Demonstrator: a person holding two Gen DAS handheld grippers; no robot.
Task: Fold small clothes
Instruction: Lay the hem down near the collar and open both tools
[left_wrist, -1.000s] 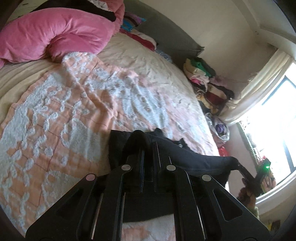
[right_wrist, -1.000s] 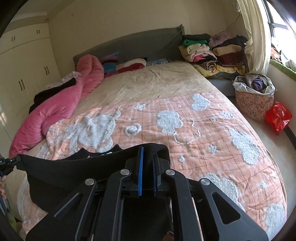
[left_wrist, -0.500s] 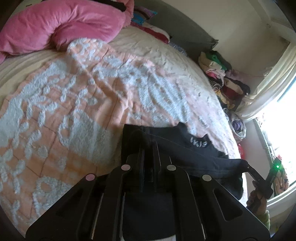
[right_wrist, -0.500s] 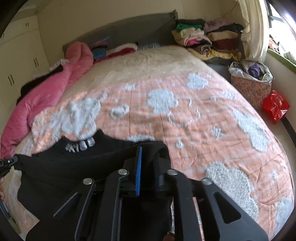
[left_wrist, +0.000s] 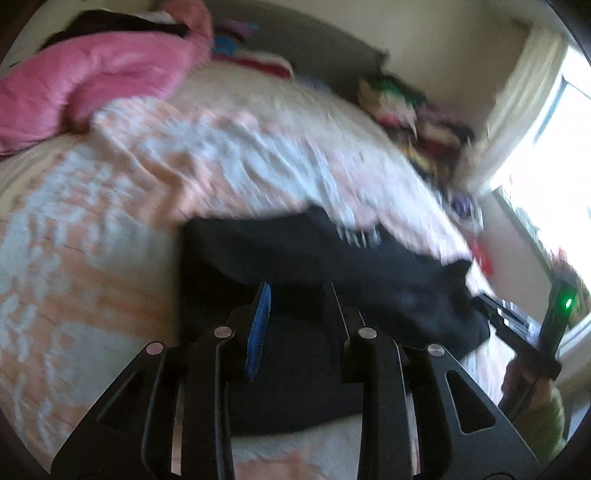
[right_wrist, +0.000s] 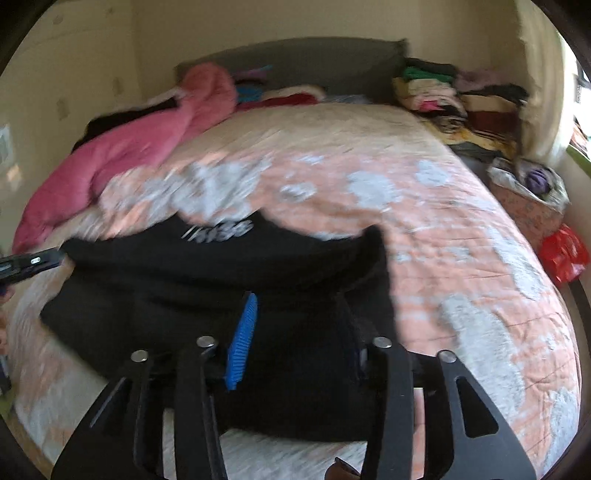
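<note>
Both tongs, clamped on the garment's edge a second ago, have just been opening and now stand apart: left tongs (left_wrist: 297, 291), right tongs (right_wrist: 295, 299). Black garment (right_wrist: 207, 273), lowered, lies spread flat on the peach blanket (right_wrist: 443, 229) under both. Beyond: pink quilt (right_wrist: 147, 147), folded clothes stack (right_wrist: 436, 92).

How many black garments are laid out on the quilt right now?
1: the black garment lies flat on the quilt's near end, below both grippers. Others may be hidden.
</note>
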